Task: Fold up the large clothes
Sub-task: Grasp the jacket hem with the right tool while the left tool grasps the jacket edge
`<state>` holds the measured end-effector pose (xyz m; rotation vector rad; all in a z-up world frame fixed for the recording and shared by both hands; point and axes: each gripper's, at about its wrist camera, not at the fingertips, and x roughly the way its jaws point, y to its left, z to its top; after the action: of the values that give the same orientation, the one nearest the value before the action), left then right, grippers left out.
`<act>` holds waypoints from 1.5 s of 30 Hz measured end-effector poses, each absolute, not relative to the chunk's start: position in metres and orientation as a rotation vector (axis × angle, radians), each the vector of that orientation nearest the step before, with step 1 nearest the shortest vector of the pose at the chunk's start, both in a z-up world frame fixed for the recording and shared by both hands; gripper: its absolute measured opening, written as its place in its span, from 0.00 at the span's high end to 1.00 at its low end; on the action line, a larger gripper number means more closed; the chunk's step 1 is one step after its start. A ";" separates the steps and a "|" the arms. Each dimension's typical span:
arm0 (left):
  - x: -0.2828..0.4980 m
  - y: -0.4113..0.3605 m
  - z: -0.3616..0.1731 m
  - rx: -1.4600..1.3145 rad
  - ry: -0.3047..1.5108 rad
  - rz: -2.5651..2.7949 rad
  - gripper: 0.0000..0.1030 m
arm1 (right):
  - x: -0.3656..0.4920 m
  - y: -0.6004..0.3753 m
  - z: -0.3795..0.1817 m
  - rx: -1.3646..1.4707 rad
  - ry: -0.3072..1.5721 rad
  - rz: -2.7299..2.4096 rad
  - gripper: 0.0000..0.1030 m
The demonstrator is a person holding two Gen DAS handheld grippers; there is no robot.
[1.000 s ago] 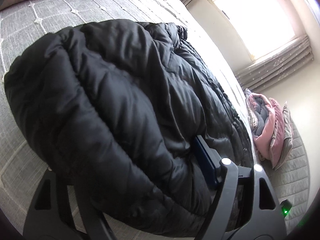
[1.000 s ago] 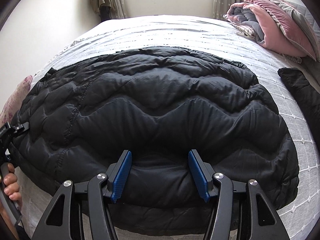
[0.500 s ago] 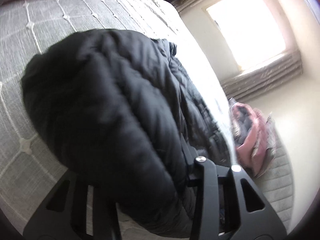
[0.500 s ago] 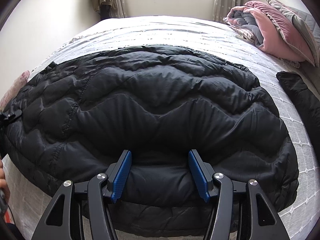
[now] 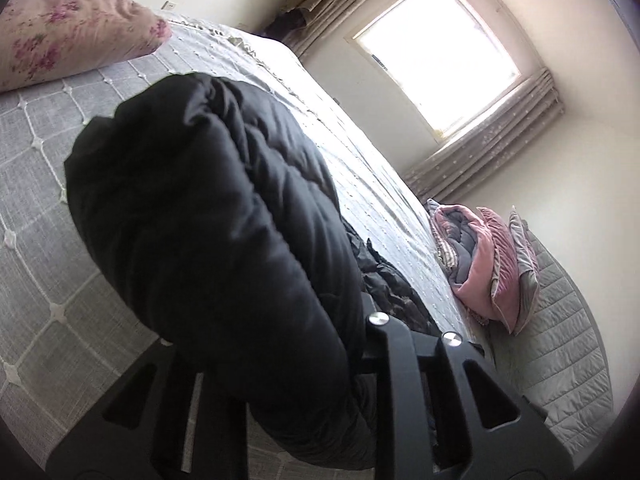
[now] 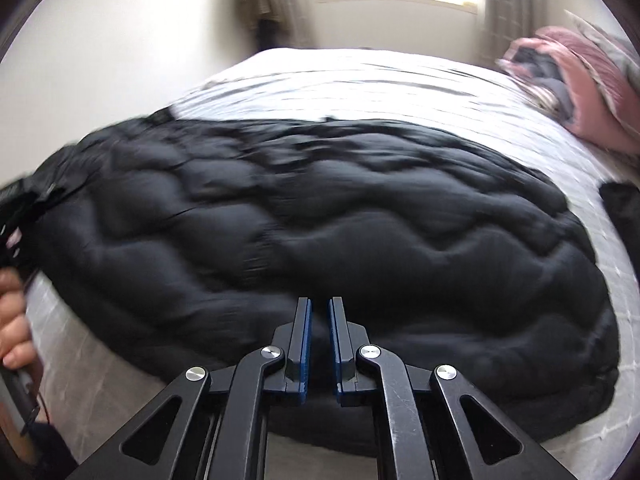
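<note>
Right wrist view: the black puffer jacket (image 6: pixel 320 220) is spread on the bed (image 6: pixel 360 80), its near hem pinched by the right hand-held gripper (image 6: pixel 319 312). A bunched end is clamped by the left hand-held gripper (image 5: pixel 340 360). Both ends should be lifted evenly so the fold lands square.

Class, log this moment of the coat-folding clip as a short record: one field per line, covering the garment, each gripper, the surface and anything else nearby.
garment: black puffer coat, spread on the bed
left gripper: coat bunched between its fingers, tips hidden; grip looks shut on it
right gripper: jaws nearly closed at the coat's near edge; a pinch on the fabric cannot be confirmed
surface: grey quilted bedspread
nearby: floral pillow, pink bedding pile, window
image quality: right wrist view is motion-blurred
</note>
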<state>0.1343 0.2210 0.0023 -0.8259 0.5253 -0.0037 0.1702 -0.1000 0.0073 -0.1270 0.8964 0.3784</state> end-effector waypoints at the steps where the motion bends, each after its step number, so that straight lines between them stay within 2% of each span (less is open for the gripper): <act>1: 0.135 0.221 0.004 -0.828 0.520 -0.012 0.77 | 0.169 -0.093 0.006 -0.139 0.897 0.393 0.92; 10: 0.131 0.187 0.016 -0.717 0.479 -0.105 0.77 | 0.183 -0.063 -0.044 -0.184 1.020 0.404 0.93; 22: 0.126 0.179 0.035 -0.623 0.415 -0.180 0.77 | 0.203 -0.065 -0.019 -0.160 0.965 0.394 0.93; 33: 0.130 0.164 0.039 -0.579 0.388 -0.231 0.77 | 0.287 -0.059 -0.009 -0.045 1.017 0.376 0.94; 45: 0.124 0.140 0.049 -0.413 0.354 -0.353 0.77 | 0.399 -0.061 -0.016 0.059 1.110 0.332 0.96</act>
<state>0.1240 0.1396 0.0492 -0.4127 0.3540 -0.3531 0.3986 -0.0614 -0.0164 0.0594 1.1103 0.3323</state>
